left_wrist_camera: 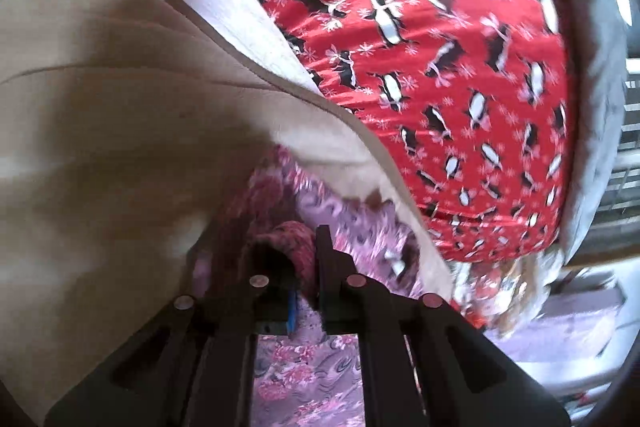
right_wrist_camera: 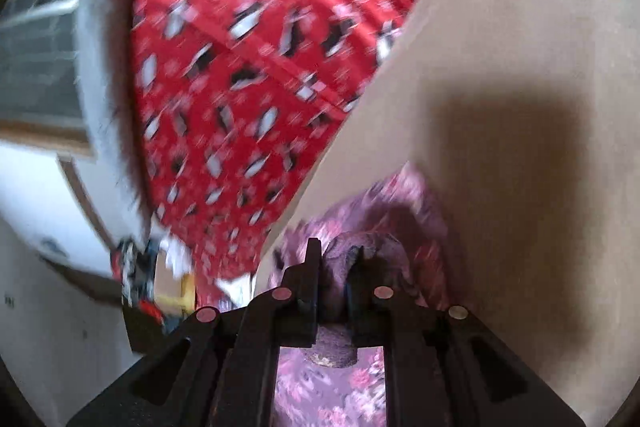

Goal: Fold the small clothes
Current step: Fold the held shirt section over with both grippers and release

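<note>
Pink floral cloth [left_wrist_camera: 360,247], a small garment with a swirling rose print, is pinched at two places, one by each tool. In the left wrist view, the left tool [left_wrist_camera: 300,251] has its dark fingers drawn narrow on a bunched, rolled fold of the cloth, and more of the same print lies flat under the tool's frame at the near edge. In the right wrist view, the right tool [right_wrist_camera: 336,259] is likewise closed narrow on a gathered lump of the cloth [right_wrist_camera: 360,211], with the print spreading below it between the frame's arms.

Beige fabric [left_wrist_camera: 120,107] overlaps the cloth's far side in both views, covering the left half of the left view and the right half of the right view [right_wrist_camera: 500,87]; a dark shadow falls across it near the right tool. A paler textured strip [left_wrist_camera: 224,3] runs along its far edge in the left view.

Beyond lies a red sheet [left_wrist_camera: 440,67] printed with black-and-white penguins and pale snowflakes, stretched over a rounded surface and filling the far middle of each view [right_wrist_camera: 240,87]. A grey edge [left_wrist_camera: 592,107] borders it on the right in the left view. A window grille [right_wrist_camera: 44,27] shows at far left in the right view, with white wall [right_wrist_camera: 48,287] below it. Motion blur softens most detail, and small items [right_wrist_camera: 144,279] near the sheet's lower corner cannot be identified.
</note>
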The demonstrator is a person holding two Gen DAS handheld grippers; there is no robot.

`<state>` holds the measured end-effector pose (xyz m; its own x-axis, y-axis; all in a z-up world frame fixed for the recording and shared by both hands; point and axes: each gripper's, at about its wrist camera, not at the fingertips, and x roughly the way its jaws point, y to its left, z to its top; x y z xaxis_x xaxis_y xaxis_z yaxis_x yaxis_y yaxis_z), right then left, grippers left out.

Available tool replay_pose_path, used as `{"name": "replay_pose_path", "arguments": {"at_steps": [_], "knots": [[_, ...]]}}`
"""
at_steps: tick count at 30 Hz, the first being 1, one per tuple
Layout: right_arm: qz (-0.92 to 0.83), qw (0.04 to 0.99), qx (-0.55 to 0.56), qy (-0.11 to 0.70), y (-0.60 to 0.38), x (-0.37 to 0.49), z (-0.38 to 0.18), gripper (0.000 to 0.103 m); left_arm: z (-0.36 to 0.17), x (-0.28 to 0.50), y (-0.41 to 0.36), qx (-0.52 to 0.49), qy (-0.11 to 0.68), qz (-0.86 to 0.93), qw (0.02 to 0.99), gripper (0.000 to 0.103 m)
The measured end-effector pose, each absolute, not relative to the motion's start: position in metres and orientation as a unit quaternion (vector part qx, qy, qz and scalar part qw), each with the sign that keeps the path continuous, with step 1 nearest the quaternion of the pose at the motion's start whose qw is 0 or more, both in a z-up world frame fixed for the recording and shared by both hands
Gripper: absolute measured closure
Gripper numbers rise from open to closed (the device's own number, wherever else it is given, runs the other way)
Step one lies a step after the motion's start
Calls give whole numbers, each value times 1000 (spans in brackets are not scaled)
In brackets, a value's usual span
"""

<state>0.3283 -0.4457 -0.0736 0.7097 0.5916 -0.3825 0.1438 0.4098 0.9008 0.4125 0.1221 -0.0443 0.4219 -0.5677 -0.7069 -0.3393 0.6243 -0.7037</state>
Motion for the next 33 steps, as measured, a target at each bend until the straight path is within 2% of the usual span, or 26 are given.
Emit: {"name": "replay_pose_path", "arguments": {"at_steps": [3, 8, 10, 11, 13, 15, 16, 19, 20, 21, 23, 25, 27, 28, 30, 33], "knots": [[130, 747, 537, 370, -451, 338, -88, 91, -50, 421, 130, -456, 548, -84, 697, 96], [136, 716, 595, 339, -465, 326, -98, 90, -51, 419, 150, -501, 548, -113, 660, 96], [134, 702, 620, 323, -471, 319, -100, 80, -46, 416, 154, -503, 546, -119, 660, 95], [133, 697, 632, 312, -474, 315, -99, 69, -41, 414, 154, -495, 544, -120, 667, 95], [109, 712, 630, 290, -481, 304, -92, 59, -33, 413, 155, -477, 543, -117, 681, 95], [105, 727, 626, 263, -491, 293, -84, 58, -27, 411, 153, -455, 545, -109, 695, 95], [106, 735, 615, 266, -492, 290, -79, 58, -20, 412, 146, -413, 555, -97, 716, 95], [115, 775, 535, 316, -481, 288, -64, 58, 4, 411, 121, -324, 559, -81, 759, 95], [123, 787, 508, 329, -474, 288, -60, 58, 8, 410, 115, -307, 558, -79, 767, 92], [134, 798, 479, 341, -465, 288, -56, 58, 14, 412, 103, -275, 564, -74, 775, 81], [177, 809, 430, 358, -441, 289, -51, 58, 19, 415, 84, -221, 579, -68, 782, 67], [202, 798, 407, 397, -418, 298, -59, 58, 30, 417, 76, -208, 573, -72, 789, 67], [193, 795, 394, 419, -400, 313, -66, 58, 45, 418, 91, -291, 541, -111, 782, 66], [186, 797, 396, 417, -397, 320, -68, 58, 53, 419, 104, -337, 518, -129, 776, 65], [169, 806, 418, 383, -399, 334, -66, 59, 69, 418, 123, -356, 489, -119, 787, 50], [128, 825, 450, 317, -418, 337, -54, 58, 80, 411, 133, -268, 494, -82, 823, 38]]}}
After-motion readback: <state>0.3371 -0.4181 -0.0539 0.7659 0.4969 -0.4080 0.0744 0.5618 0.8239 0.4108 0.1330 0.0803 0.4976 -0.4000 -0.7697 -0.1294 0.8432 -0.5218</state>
